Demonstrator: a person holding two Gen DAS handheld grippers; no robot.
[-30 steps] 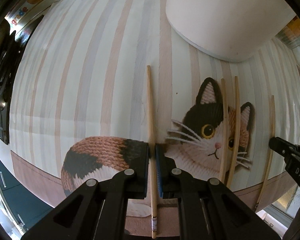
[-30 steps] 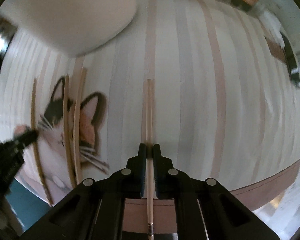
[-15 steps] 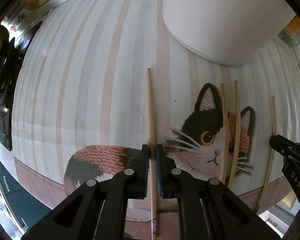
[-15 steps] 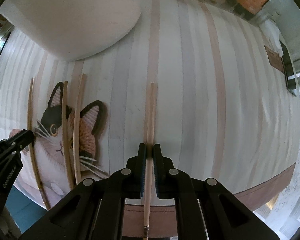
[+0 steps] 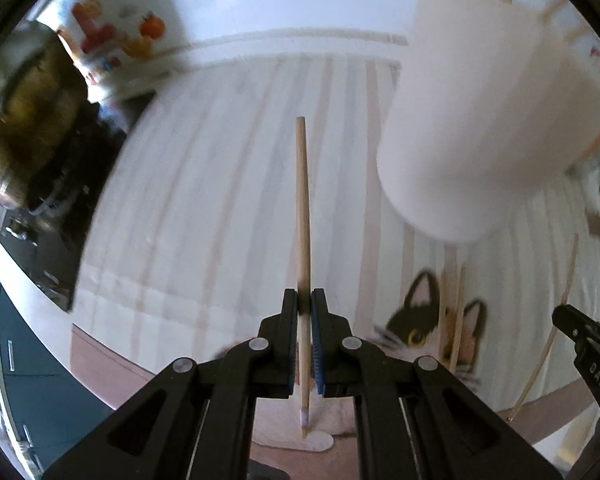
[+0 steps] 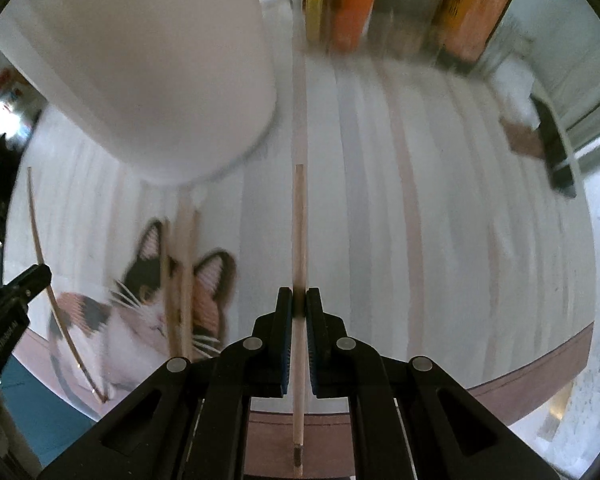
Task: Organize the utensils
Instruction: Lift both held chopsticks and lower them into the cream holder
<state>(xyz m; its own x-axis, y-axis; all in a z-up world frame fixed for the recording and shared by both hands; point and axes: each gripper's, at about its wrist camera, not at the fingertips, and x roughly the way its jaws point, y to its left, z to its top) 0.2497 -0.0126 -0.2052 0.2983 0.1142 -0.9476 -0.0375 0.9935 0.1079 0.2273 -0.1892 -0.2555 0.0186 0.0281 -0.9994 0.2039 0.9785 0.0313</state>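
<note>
The left gripper [image 5: 304, 300] is clamped tight on a wooden chopstick [image 5: 302, 216], lifted above the striped cat mat [image 5: 204, 208]; the right gripper [image 6: 299, 298] likewise pinches a second chopstick [image 6: 299, 232]; the white holder [image 5: 472, 120] stands far right (other sticks inside); three loose chopsticks [image 6: 184, 272] lie across the cat's face.

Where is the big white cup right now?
The white cup stands on the striped mat, upper right in the left view, behind the cat picture.
</note>
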